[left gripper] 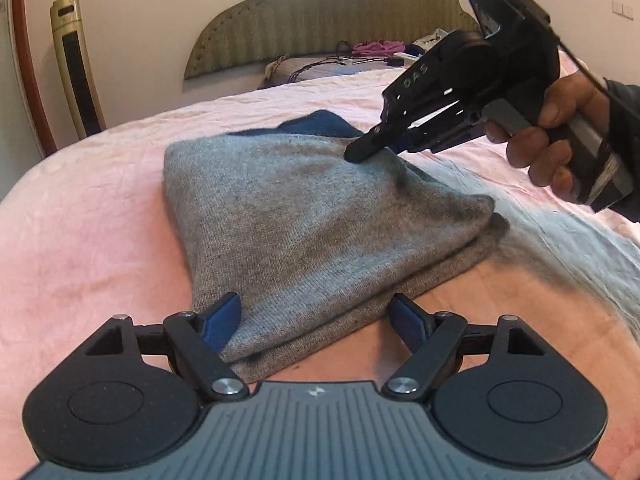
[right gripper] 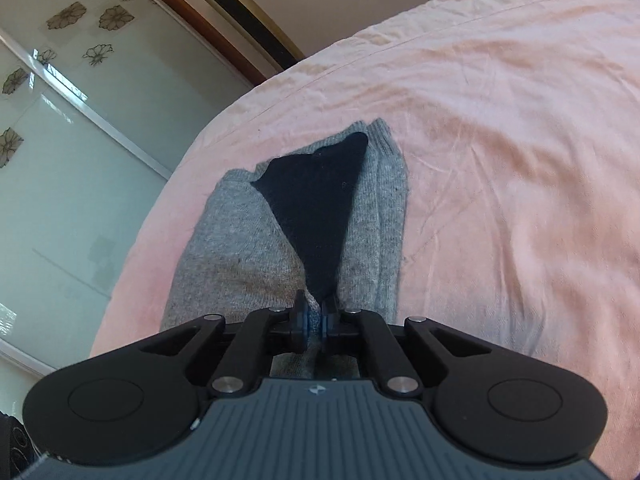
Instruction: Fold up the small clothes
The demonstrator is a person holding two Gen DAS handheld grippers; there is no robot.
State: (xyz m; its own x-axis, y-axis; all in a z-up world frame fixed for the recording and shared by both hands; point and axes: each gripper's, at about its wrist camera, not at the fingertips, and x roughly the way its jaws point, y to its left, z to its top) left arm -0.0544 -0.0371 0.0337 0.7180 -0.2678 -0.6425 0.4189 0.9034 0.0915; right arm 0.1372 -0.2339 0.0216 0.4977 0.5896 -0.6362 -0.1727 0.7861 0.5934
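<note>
A grey knit garment (left gripper: 304, 216) with a dark blue part (left gripper: 320, 124) lies folded on the pink bedsheet (left gripper: 80, 220). My left gripper (left gripper: 316, 322) is open, its blue pads (left gripper: 224, 320) on either side of the garment's near corner. My right gripper (left gripper: 368, 146) comes in from the right, held by a hand, and pinches the garment's far right edge. In the right wrist view the right gripper (right gripper: 315, 316) is shut on the fabric where the grey knit (right gripper: 240, 248) meets the dark blue triangle (right gripper: 316, 208).
An upholstered headboard (left gripper: 320, 12) stands at the back with pink clothes (left gripper: 376, 46) and cables in front of it. A gold tower fan (left gripper: 76, 64) stands at the left. A glass wardrobe door (right gripper: 60, 160) lies beyond the bed's edge.
</note>
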